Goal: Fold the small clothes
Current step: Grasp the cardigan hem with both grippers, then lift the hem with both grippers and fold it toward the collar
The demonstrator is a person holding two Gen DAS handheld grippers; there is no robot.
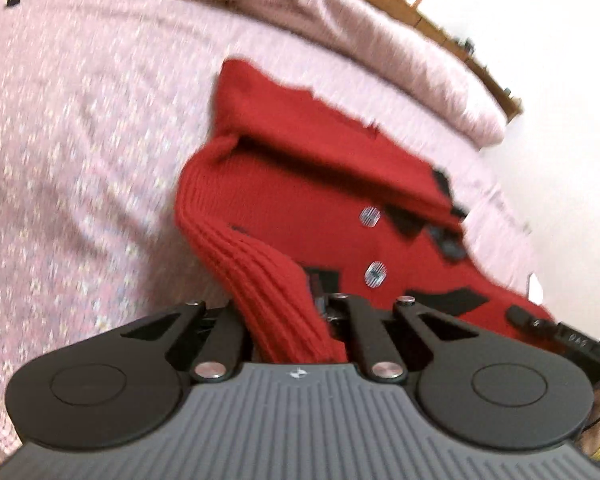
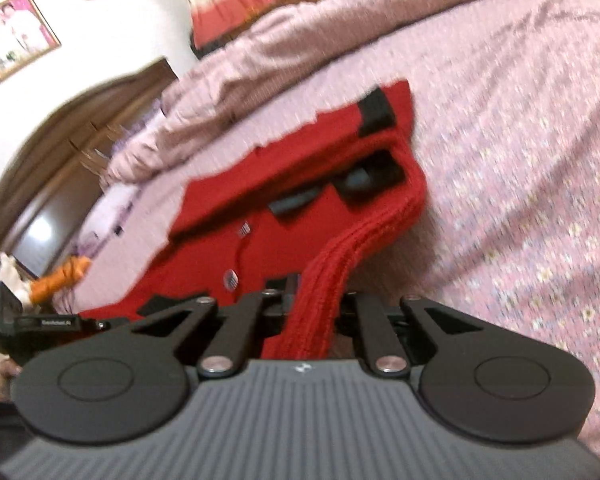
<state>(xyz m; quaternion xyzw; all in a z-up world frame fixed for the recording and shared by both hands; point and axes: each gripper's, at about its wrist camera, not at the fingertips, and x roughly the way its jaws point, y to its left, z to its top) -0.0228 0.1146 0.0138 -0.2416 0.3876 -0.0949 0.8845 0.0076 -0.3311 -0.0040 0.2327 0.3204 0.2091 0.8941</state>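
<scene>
Hem-lifting is our step: left gripper [image 1: 296, 320] and right gripper [image 2: 312, 316] jaws each pinch the red knit cardigan's [image 1: 300, 208] ribbed edge off the bed [image 1: 80, 140]; next we carry it evenly toward the collar.

Both wrist views bright, motion-blurred, fisheye-bent at edges. White wall [image 1: 560, 40] blown out. Bedspread [image 2: 520, 160] print smeared; gripper housings sharp. Soft shadow under red cardigan [image 2: 284, 184].
</scene>
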